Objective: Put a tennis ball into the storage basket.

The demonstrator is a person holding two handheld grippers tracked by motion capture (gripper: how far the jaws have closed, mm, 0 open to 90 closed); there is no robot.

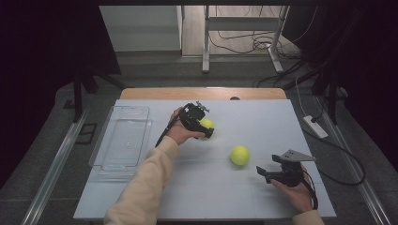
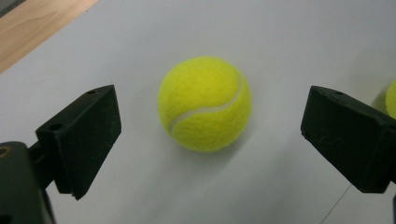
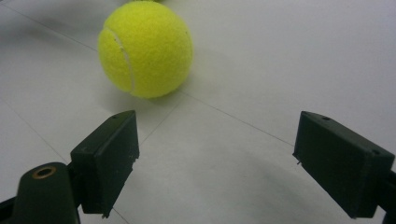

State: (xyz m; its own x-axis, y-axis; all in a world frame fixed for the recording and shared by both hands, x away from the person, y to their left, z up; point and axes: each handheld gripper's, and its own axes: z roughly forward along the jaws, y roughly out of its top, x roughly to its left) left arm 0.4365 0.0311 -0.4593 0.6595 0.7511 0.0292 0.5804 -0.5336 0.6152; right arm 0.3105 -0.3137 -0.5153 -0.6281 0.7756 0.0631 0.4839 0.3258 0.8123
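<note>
No brand or lettering readable on either ball; only the white seam shows. Left claw (image 1: 205, 127) spread wide, jaws either side of the far tennis ball (image 1: 206, 124) without touching it; ball rests on the bench (image 1: 263, 117) near the middle, closer to the back edge. Right claw (image 1: 262, 172) also spread wide, holding nothing, low near the front right of the bench. Near tennis ball (image 1: 240, 155) lies just ahead of it, apart from the jaws. Clear plastic tray (image 1: 123, 140) sits along the left edge. Open bench surface surrounds both balls.
</note>
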